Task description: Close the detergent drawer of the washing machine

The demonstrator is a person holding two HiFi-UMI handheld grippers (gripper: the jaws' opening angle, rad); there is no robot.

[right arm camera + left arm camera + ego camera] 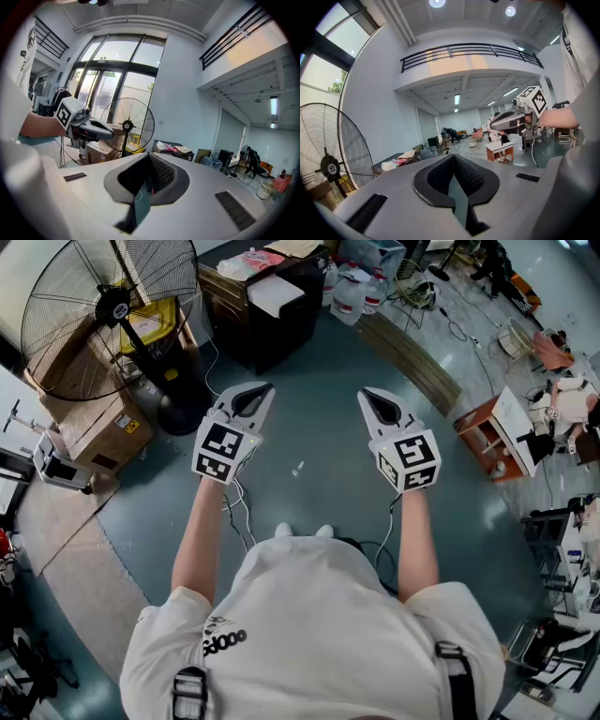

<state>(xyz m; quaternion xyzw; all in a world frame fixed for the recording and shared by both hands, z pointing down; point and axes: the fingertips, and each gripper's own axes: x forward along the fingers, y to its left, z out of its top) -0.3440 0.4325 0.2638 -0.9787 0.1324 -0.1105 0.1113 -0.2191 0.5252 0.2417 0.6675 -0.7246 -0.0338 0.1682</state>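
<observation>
While fingers [437,178] meet, left gripper [257,393], right gripper [373,397], over floor [311,432]

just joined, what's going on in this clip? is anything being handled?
A person stands on the open floor of a hall, holding the left gripper and right gripper out in front, side by side and apart. Both have their jaws together with nothing between them, and neither touches anything. A standing fan and a dark cabinet are ahead. No washing machine shows in any view, so the task isn't under way.
</observation>
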